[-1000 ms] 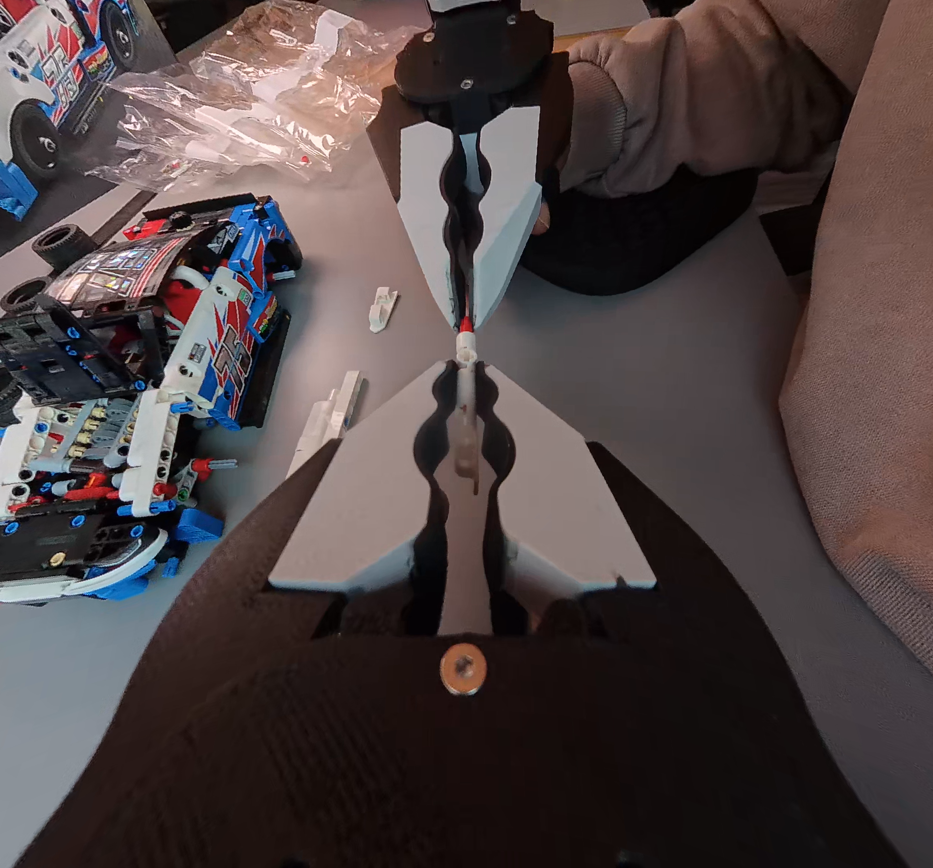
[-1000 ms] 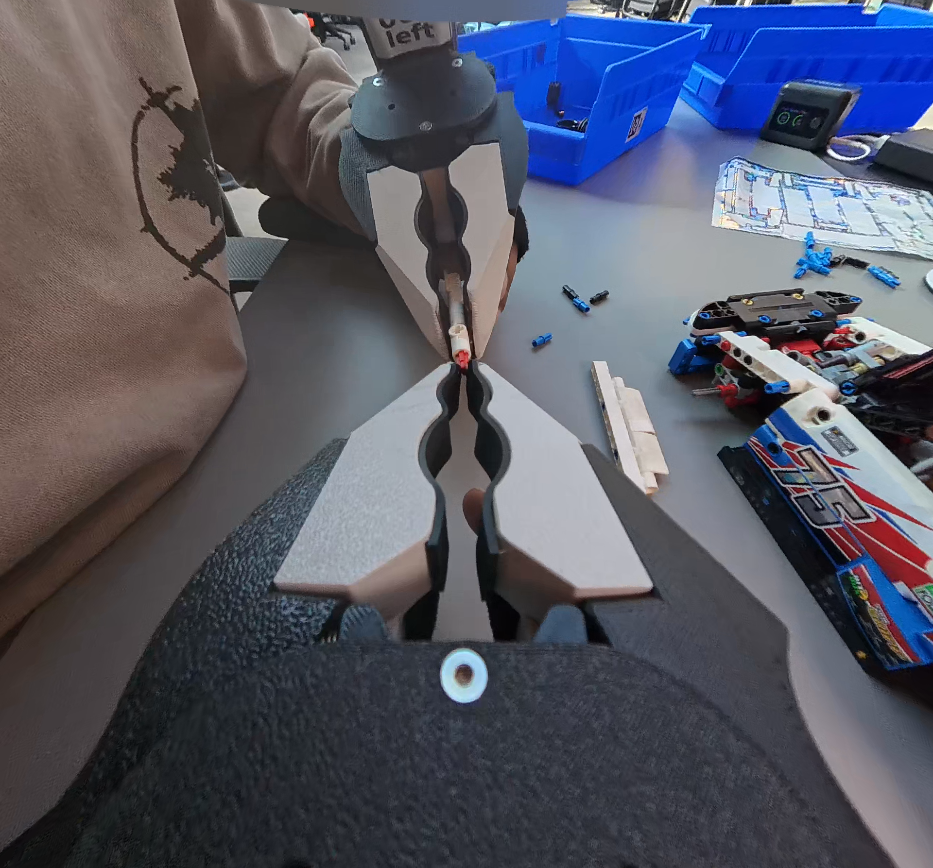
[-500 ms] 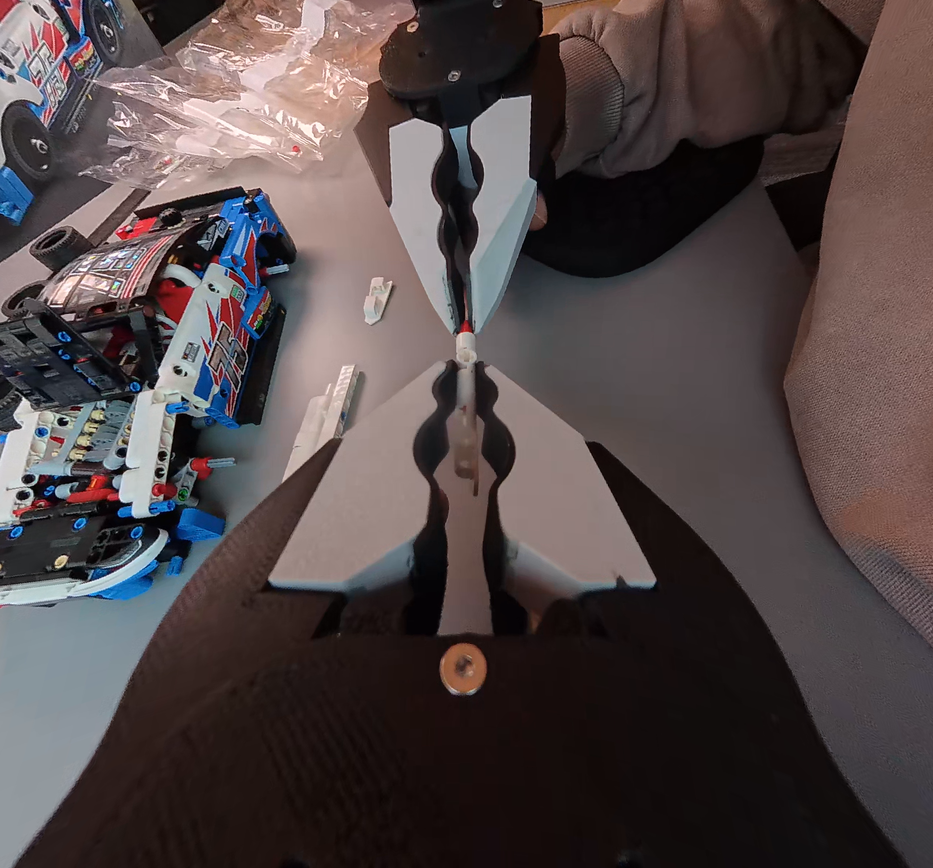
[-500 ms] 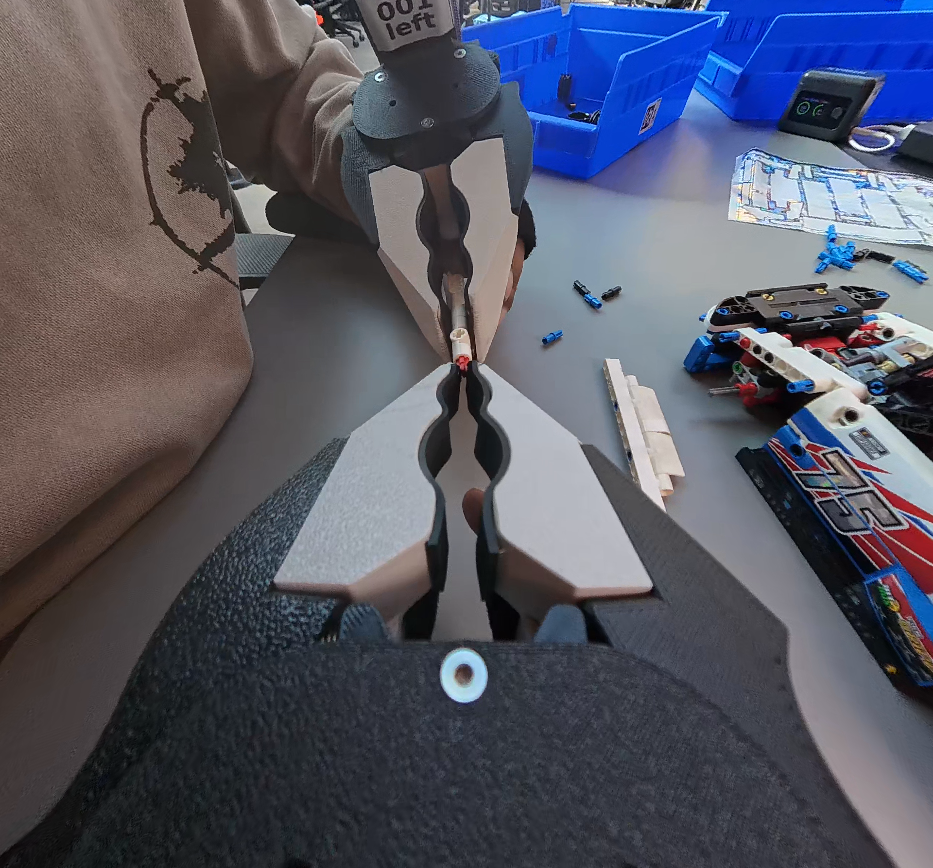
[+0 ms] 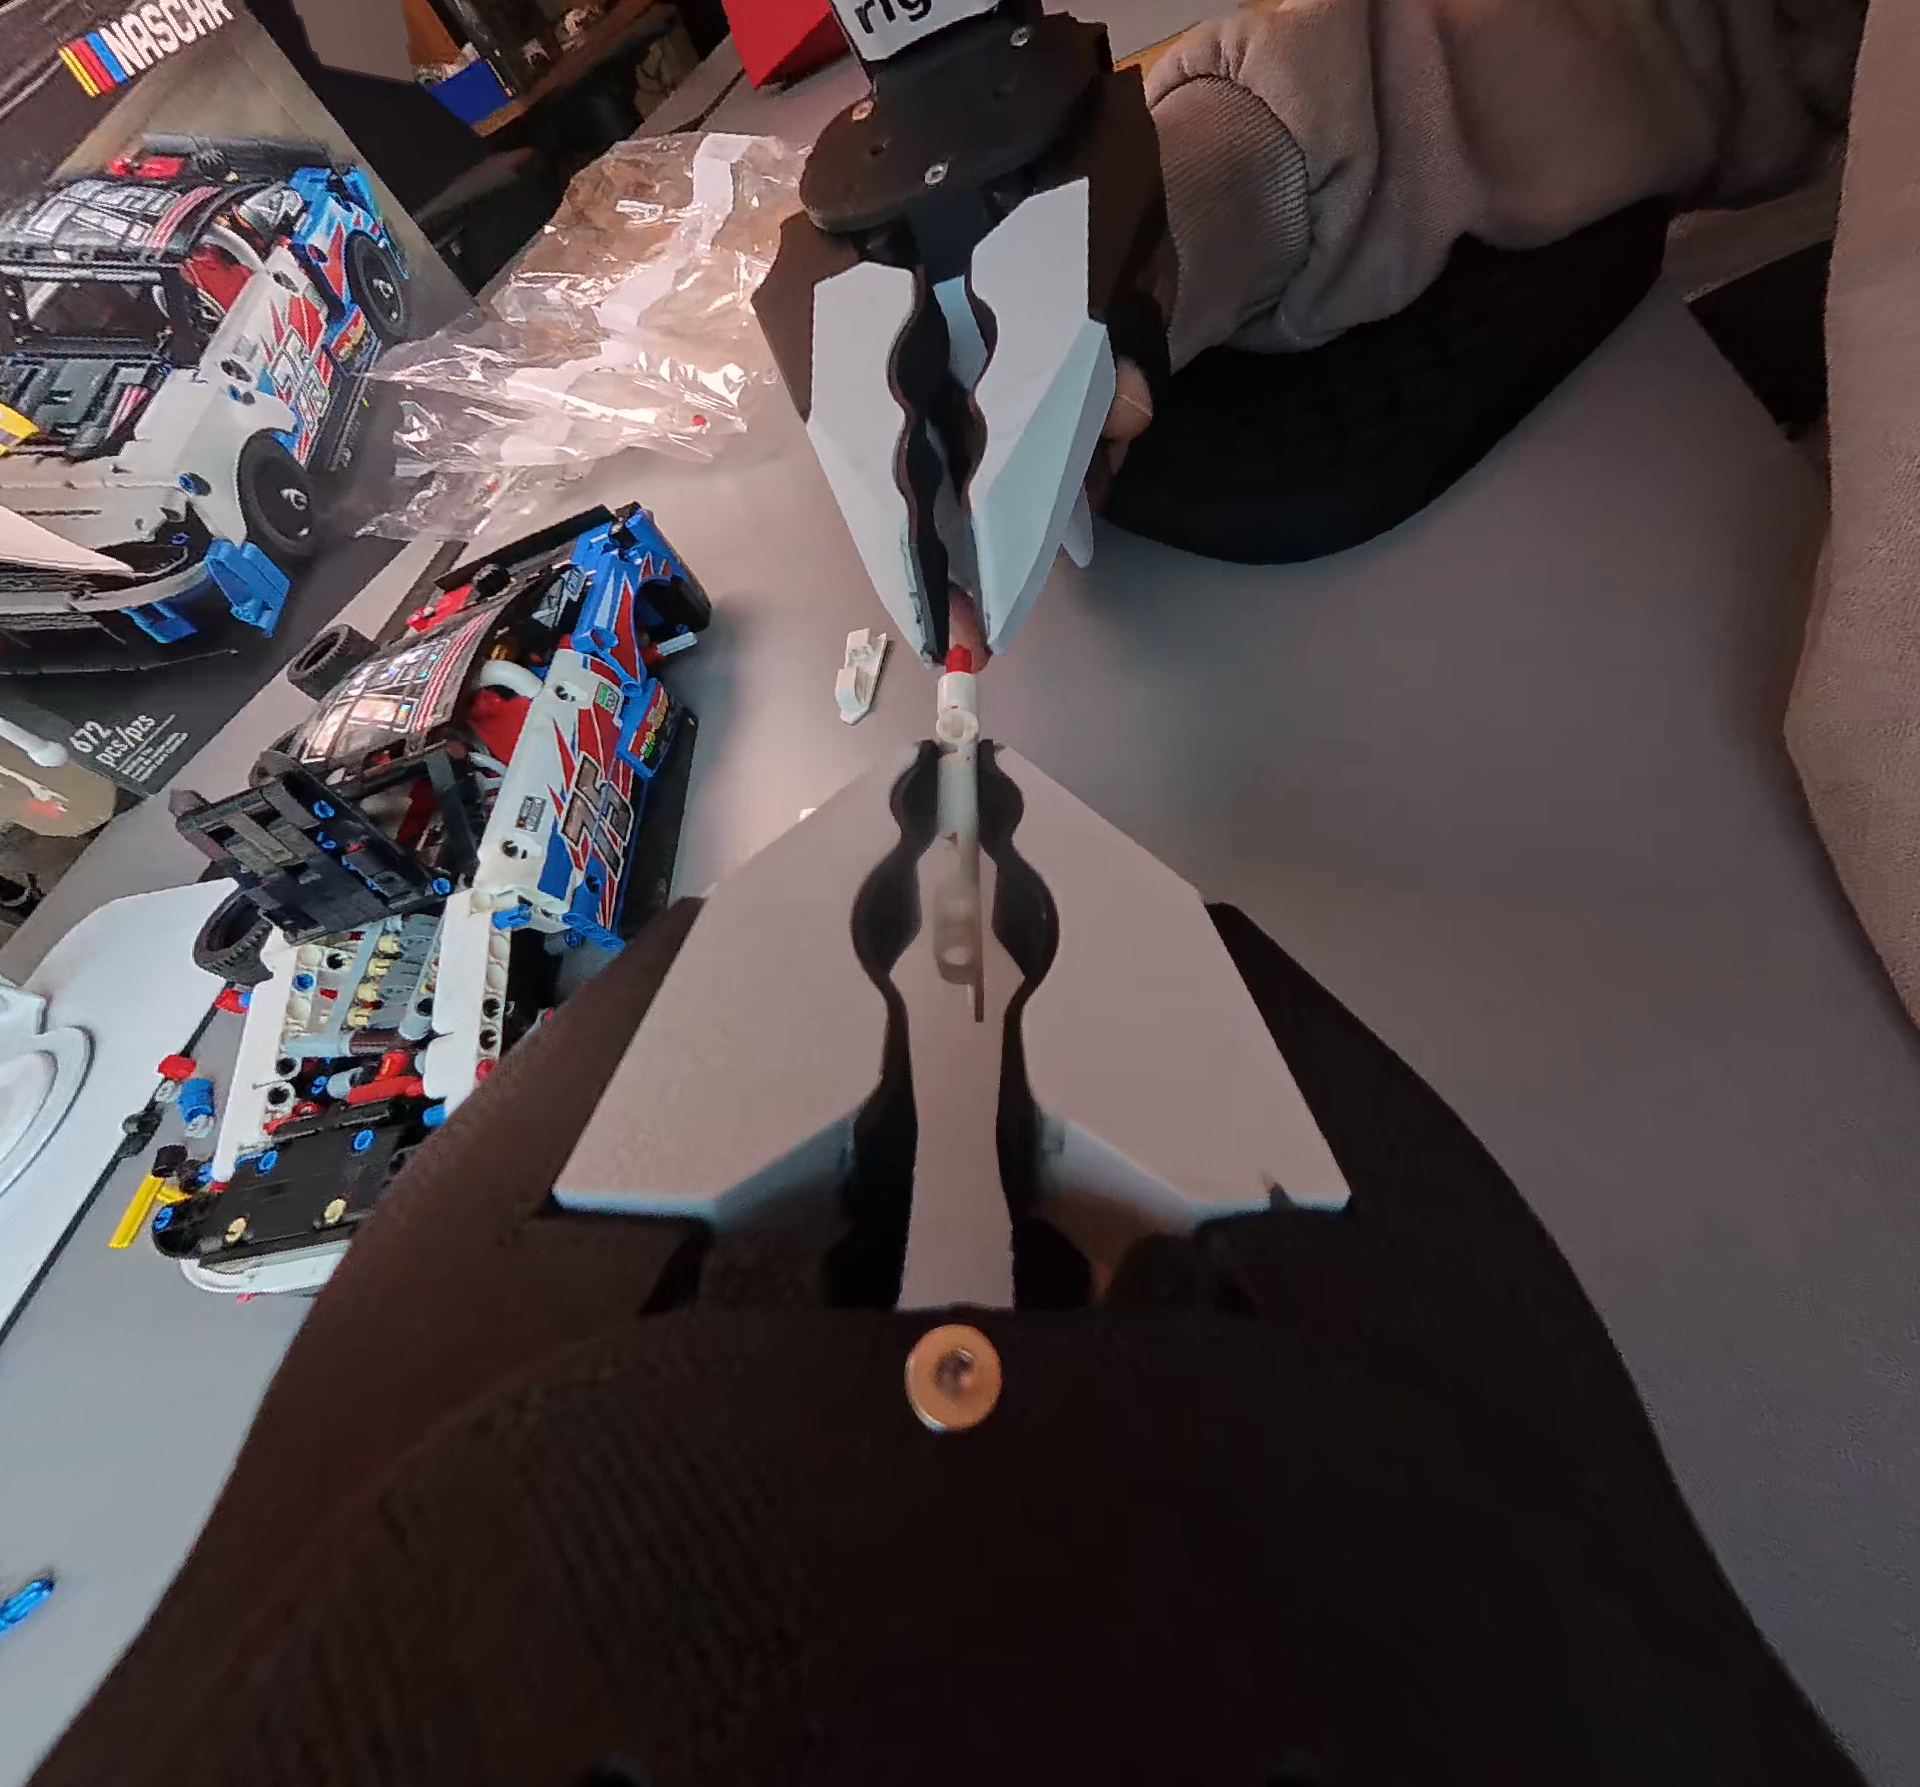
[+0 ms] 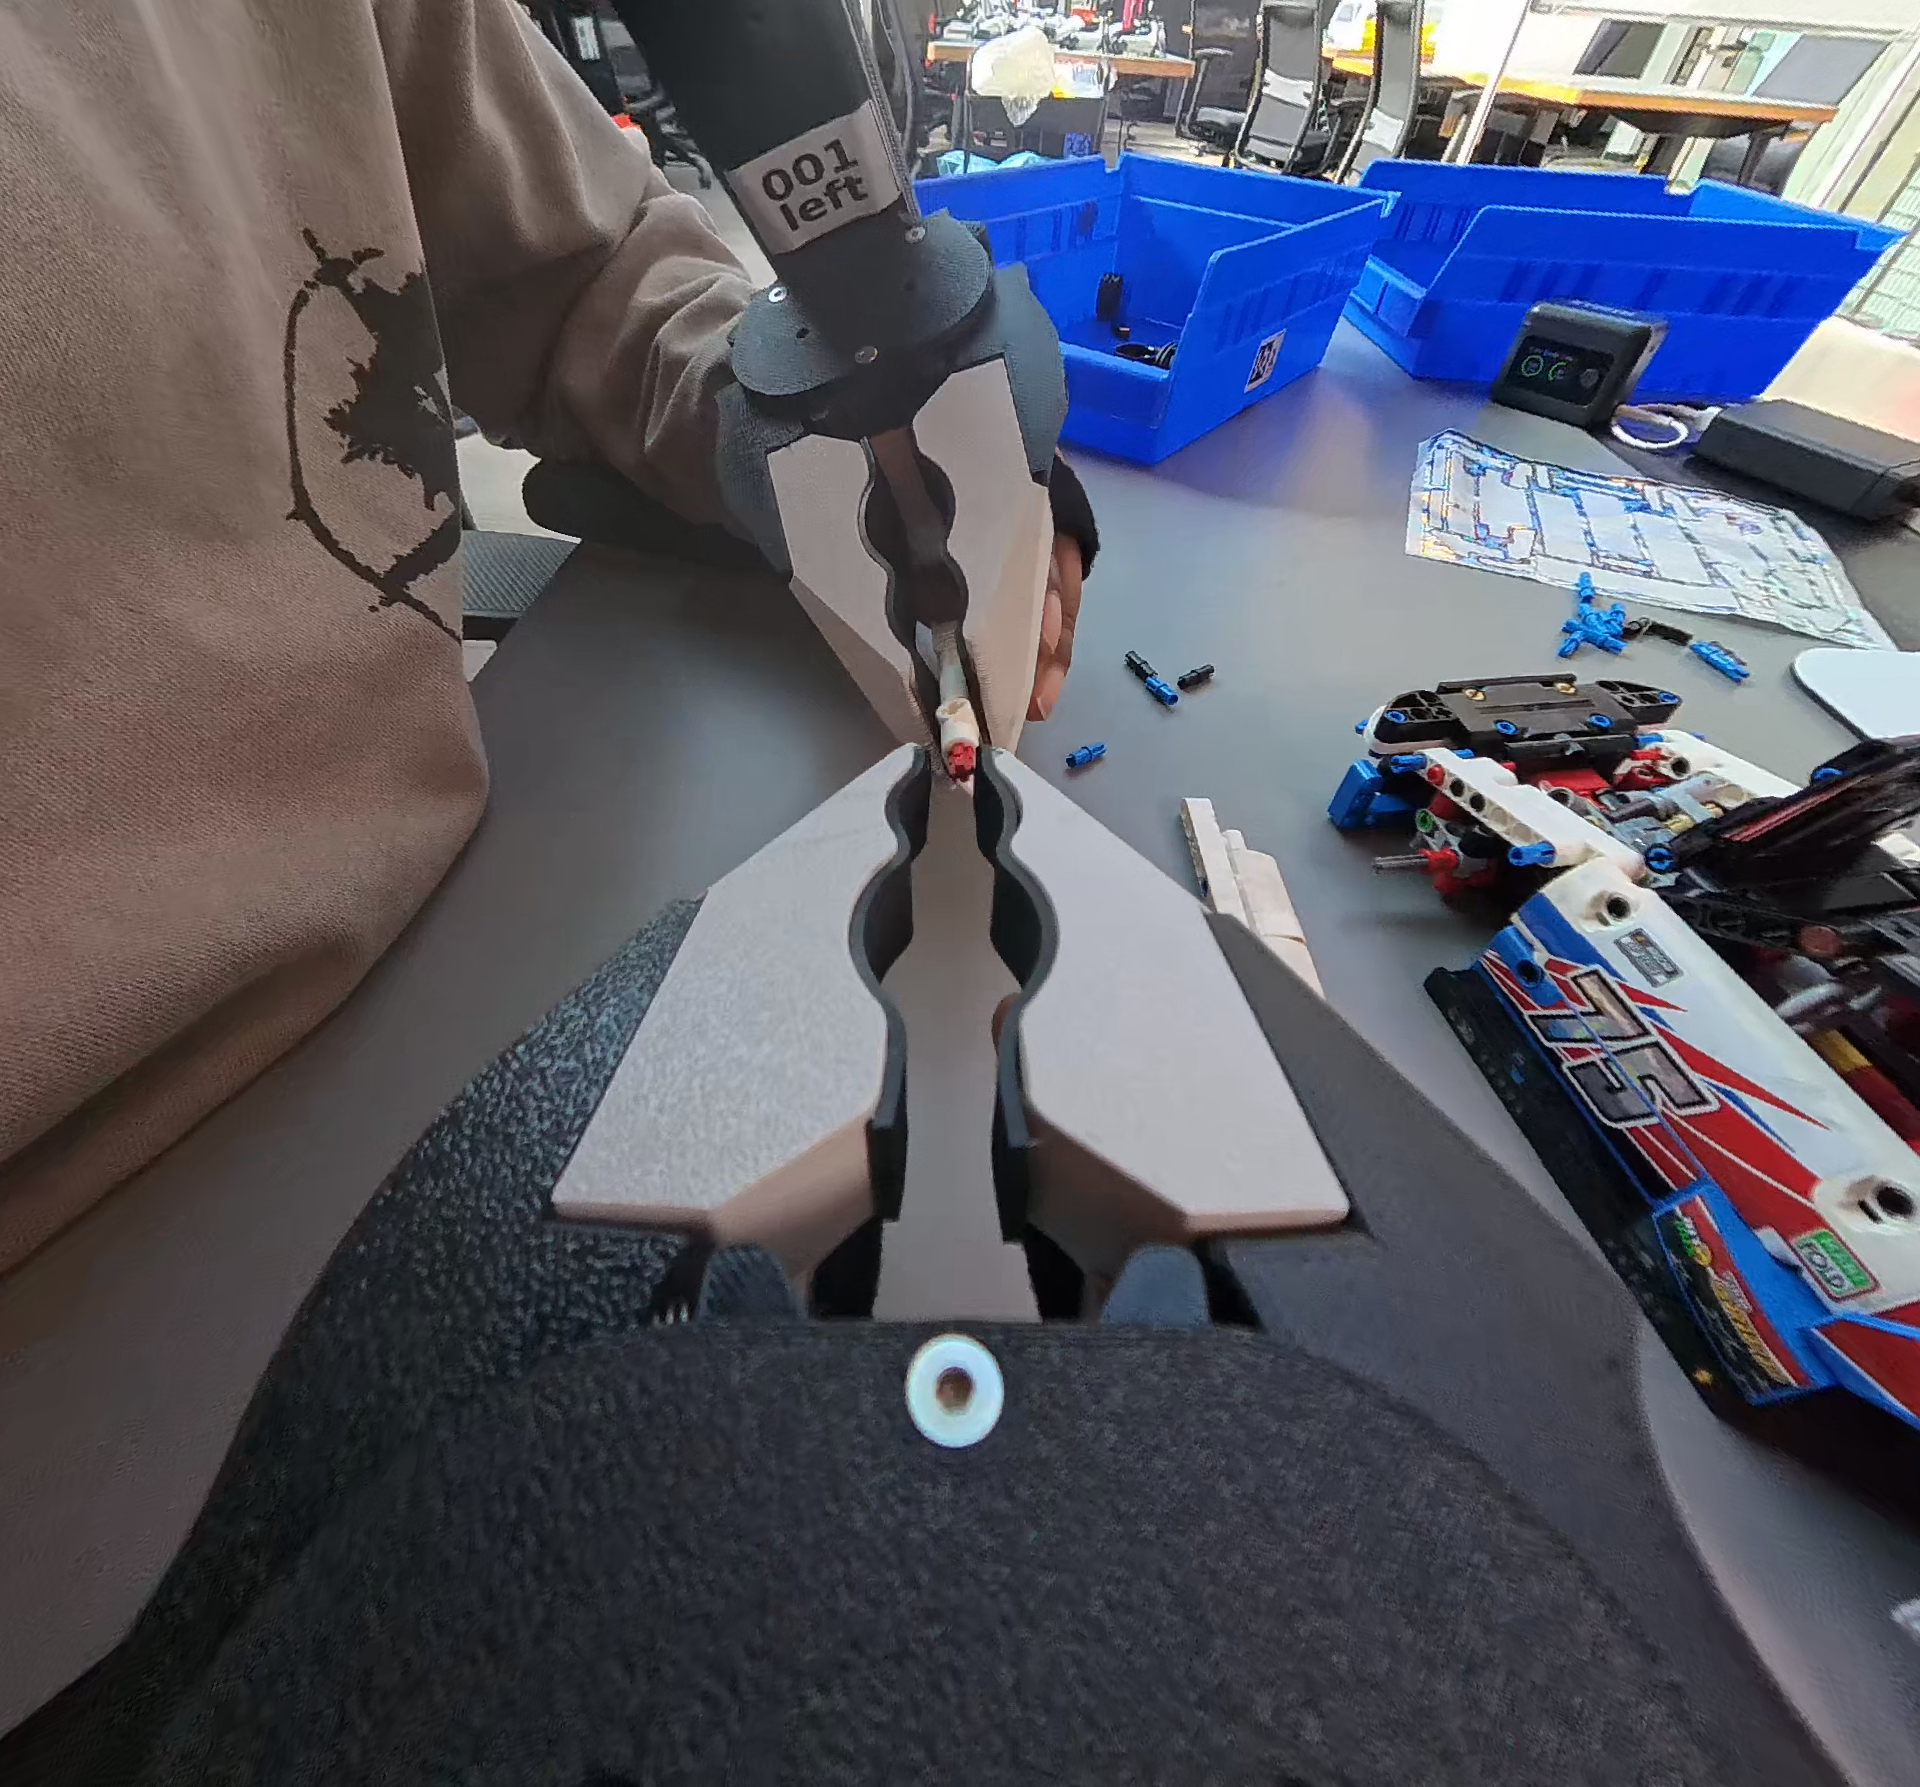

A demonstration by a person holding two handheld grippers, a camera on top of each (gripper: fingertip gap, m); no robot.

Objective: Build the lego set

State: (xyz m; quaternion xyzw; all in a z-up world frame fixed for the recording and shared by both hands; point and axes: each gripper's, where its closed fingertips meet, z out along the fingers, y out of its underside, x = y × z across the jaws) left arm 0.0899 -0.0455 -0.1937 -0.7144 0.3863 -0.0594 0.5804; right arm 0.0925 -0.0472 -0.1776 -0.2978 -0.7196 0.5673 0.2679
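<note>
left claw (image 5: pixel 954 750) gripping slim white beam (image 5: pixel 956 802), red pin (image 5: pixel 958 659)

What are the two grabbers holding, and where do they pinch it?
The left gripper pinches a thin white Lego beam along its length, one end poking out. The right gripper pinches a small red pin at that end.

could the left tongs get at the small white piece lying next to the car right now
Probably not yet: the left tongs are shut on a white rod. The small white piece lies in the open beside the car.

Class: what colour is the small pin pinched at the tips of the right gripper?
Red. The pin shows best in the right wrist view, at the right gripper tips.
</note>
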